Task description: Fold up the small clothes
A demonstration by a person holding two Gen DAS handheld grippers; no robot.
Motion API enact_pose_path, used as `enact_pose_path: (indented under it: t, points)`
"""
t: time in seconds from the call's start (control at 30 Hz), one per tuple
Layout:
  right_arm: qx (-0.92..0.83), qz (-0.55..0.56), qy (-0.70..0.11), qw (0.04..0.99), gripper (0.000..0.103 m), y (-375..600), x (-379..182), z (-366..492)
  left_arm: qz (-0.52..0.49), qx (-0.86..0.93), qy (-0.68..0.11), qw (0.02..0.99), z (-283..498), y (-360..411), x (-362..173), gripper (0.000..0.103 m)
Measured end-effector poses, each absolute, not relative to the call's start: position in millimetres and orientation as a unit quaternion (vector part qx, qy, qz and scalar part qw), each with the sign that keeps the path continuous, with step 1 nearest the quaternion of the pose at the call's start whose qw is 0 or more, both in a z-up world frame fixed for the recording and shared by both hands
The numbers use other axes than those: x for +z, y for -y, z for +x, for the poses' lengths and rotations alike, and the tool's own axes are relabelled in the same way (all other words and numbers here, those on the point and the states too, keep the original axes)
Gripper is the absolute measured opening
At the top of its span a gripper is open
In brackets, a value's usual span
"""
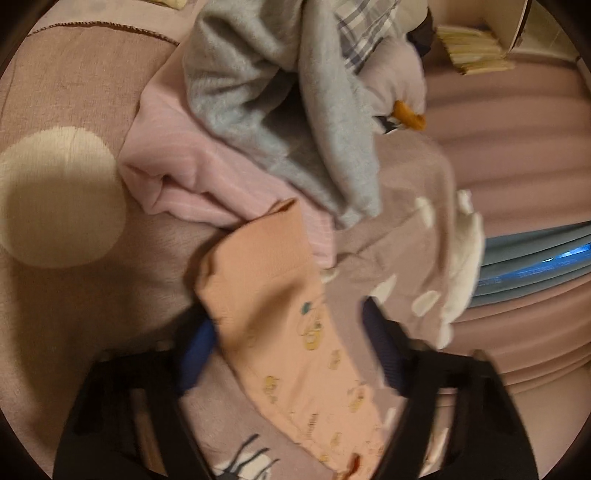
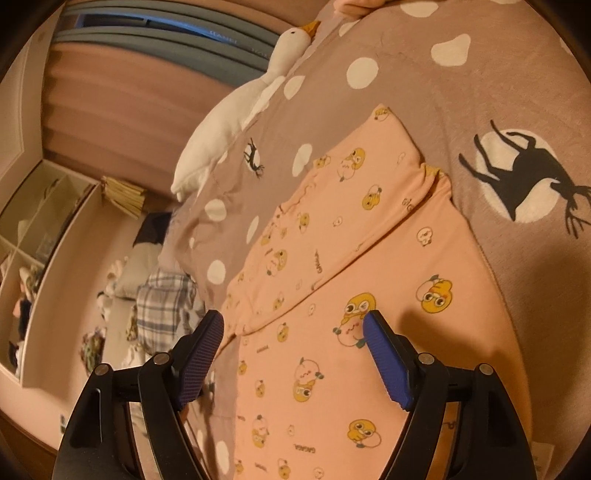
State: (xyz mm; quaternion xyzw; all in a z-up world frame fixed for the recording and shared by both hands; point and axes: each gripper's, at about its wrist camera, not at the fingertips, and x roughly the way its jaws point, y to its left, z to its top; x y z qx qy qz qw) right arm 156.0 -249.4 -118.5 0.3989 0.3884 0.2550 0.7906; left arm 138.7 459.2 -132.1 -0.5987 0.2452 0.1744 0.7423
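Observation:
A peach garment (image 2: 369,240) printed with yellow cartoon figures lies spread flat on the mauve bedspread (image 2: 480,74), one part folded over along a diagonal crease. My right gripper (image 2: 293,332) hovers open over its near part, its blue pads clear of the cloth. In the left wrist view a narrow end of the peach garment (image 1: 266,280), with a ribbed cuff, runs up between the fingers of my left gripper (image 1: 288,349). The left pad sits at the cloth's edge. The right pad stands apart from it, so the jaws are open around the cloth.
A heap of clothes lies beyond the cuff: a grey garment (image 1: 258,92), a pink striped one (image 1: 184,173) and a plaid one (image 1: 365,29). A white goose plush (image 2: 229,122) rests along the bed's far edge. Past it are a pink curtain (image 2: 122,103) and white shelves (image 2: 48,240).

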Motion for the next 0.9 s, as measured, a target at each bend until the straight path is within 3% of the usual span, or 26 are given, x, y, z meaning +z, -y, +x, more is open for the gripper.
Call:
enact_pose_path:
  t: [0.07, 0.1, 0.3, 0.63, 0.9]
  points:
    - [0.259, 0.397, -0.391, 0.789, 0.078, 247, -119, 156, -0.569, 0.193, -0.298, 0.742, 151, -457, -134, 0.012]
    - [0.260, 0.395, -0.392, 0.789, 0.078, 246, -118, 155, -0.558, 0.197, -0.316, 0.741, 154, -455, -135, 0.006]
    - [0.264, 0.382, -0.394, 0.793, 0.078, 242, -117, 152, -0.483, 0.200, -0.324, 0.788, 164, -434, -95, 0.005]
    - [0.281, 0.385, -0.381, 0.792, 0.079, 246, -117, 141, -0.329, 0.066, -0.300, 0.893, 208, -313, 12, 0.005]
    - [0.277, 0.384, -0.376, 0.797, 0.079, 257, -117, 131, -0.255, -0.054, -0.342, 0.903, 242, -178, 20, 0.005]
